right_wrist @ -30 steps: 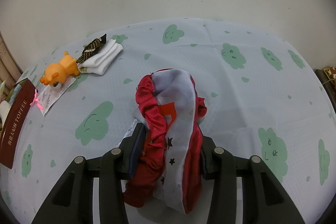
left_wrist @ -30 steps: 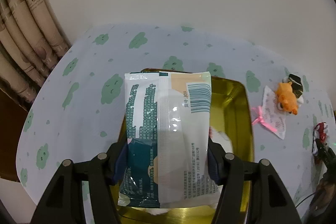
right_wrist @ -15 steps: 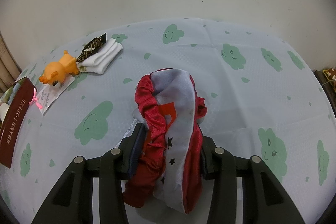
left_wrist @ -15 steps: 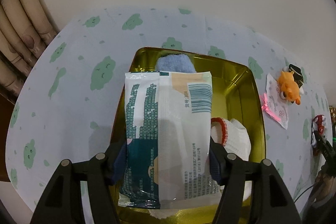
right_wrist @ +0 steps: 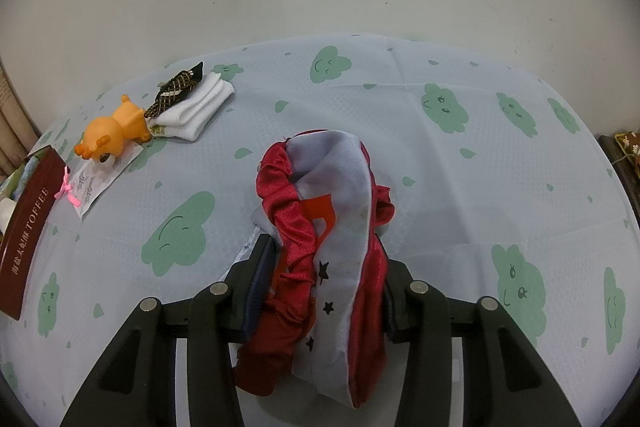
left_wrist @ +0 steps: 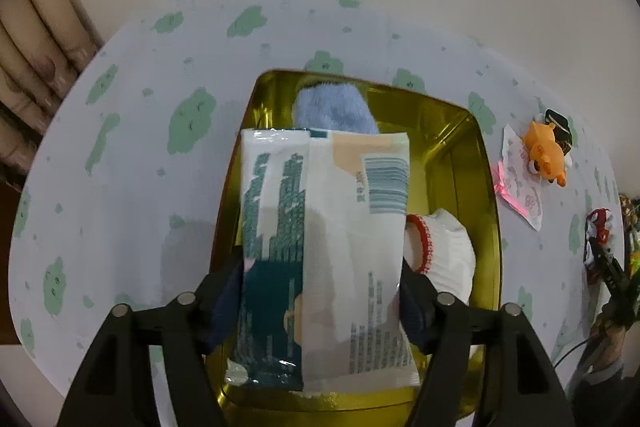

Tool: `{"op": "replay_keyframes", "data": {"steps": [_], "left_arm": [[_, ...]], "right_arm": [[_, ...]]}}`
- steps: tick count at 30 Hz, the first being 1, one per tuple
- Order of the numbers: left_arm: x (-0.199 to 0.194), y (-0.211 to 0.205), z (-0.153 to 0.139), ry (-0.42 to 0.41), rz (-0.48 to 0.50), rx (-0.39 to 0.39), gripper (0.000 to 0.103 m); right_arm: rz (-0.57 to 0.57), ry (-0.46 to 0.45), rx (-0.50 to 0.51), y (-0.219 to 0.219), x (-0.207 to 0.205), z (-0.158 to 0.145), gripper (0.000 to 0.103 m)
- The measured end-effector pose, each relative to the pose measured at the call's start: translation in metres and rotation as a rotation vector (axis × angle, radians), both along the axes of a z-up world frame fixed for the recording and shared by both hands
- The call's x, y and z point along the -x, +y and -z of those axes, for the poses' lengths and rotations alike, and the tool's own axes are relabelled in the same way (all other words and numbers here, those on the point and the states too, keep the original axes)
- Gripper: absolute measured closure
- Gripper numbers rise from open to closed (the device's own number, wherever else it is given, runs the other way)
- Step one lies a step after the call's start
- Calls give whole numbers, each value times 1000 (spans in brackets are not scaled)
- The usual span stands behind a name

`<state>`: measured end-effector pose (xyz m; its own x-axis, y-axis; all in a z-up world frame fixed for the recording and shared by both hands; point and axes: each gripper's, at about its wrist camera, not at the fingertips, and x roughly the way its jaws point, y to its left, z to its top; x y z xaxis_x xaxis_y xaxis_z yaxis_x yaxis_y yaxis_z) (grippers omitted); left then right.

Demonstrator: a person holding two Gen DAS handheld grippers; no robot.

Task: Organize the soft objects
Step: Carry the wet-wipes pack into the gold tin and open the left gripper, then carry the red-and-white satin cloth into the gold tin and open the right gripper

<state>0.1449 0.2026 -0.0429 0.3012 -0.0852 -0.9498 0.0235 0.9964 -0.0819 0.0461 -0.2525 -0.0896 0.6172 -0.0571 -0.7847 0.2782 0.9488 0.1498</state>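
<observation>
My left gripper (left_wrist: 322,291) is shut on a white and teal tissue pack (left_wrist: 324,251) and holds it above the open gold tin (left_wrist: 486,187). In the tin lie a blue fuzzy cloth (left_wrist: 334,107) and a white sock with red trim (left_wrist: 440,255). My right gripper (right_wrist: 320,275) is shut on a red and grey satin cloth (right_wrist: 328,227), held just over the tablecloth. The tin's dark red side (right_wrist: 26,231) shows at the left edge of the right wrist view.
An orange toy animal (right_wrist: 108,137) lies on a white tagged packet (right_wrist: 94,183) with a pink bow. Folded white socks (right_wrist: 192,107) with a dark checked clip (right_wrist: 176,87) lie beside it. The table has a cloud-print cloth (right_wrist: 440,147). A wall stands behind.
My left gripper has pulled back and risen with the tissue pack, so more of the tin and the blue cloth now show. The right gripper has hardly moved.
</observation>
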Motion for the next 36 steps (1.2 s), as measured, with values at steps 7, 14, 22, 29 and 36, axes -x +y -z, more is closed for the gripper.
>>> {"op": "replay_keyframes", "data": {"steps": [7, 14, 22, 29, 36], "left_arm": [[4, 10, -15, -14, -27, 41, 34], [22, 18, -51, -131, -39, -3, 34], [57, 49, -73, -300, -201, -130, 34], [70, 82, -51, -303, -271, -220, 34], [79, 96, -35, -319, -289, -199, 34]], "right_arm": [[1, 1, 2, 2, -1, 0, 59], [-1, 7, 16, 1, -1, 1, 58], [0, 0, 15, 3, -1, -3, 58], [-6, -15, 78, 11, 3, -9, 75], [1, -16, 87, 16, 8, -24, 83]]}}
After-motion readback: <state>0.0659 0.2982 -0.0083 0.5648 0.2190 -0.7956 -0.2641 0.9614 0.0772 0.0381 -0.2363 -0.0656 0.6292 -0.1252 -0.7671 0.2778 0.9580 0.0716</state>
